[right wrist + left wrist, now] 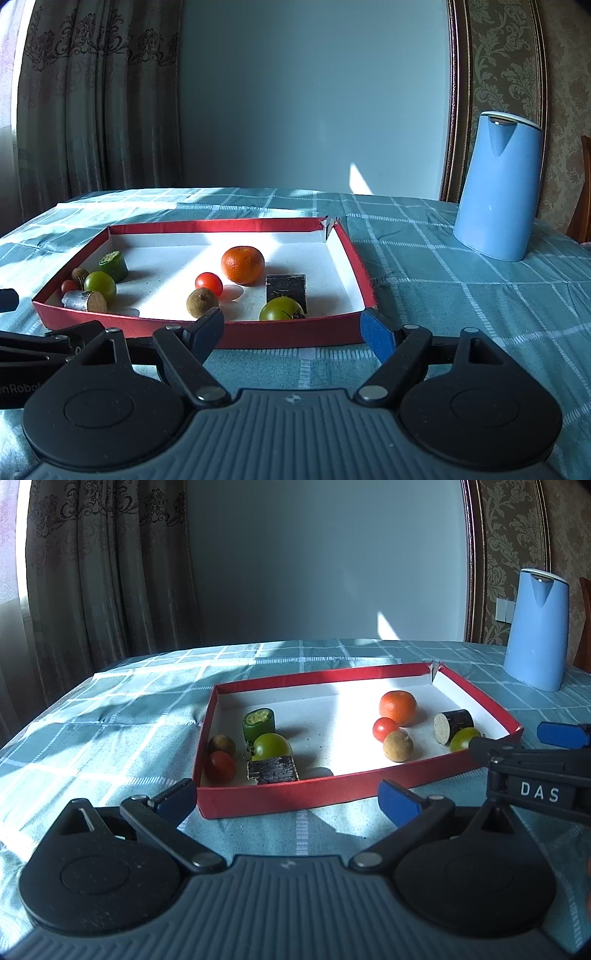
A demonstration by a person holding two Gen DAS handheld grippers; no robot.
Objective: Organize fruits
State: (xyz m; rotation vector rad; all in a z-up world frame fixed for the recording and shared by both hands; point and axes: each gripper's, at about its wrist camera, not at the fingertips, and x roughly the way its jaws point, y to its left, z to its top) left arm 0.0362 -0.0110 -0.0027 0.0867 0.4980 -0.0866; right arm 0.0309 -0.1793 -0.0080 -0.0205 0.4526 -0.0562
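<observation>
A shallow red box (258, 801) (288, 334) with a white floor sits on the table. Its left end holds a green cucumber piece (258, 723) (113, 265), a green tomato (271, 746) (99, 284), a small red tomato (221, 766), a brown longan (221, 744) and a dark eggplant piece (272, 770) (84, 301). Its right end holds an orange (398, 708) (242, 264), a red cherry tomato (385, 729) (209, 283), a longan (398, 746) (202, 302), an eggplant piece (453, 725) (286, 288) and a green tomato (463, 738) (281, 309). My left gripper (288, 799) and right gripper (291, 328) are open and empty, just short of the box's near wall.
A blue kettle (537, 629) (496, 186) stands on the checked teal tablecloth (461, 295) to the right behind the box. Curtains hang at the left, a wall behind. The right gripper's body (535, 771) shows in the left wrist view beside the box's right corner.
</observation>
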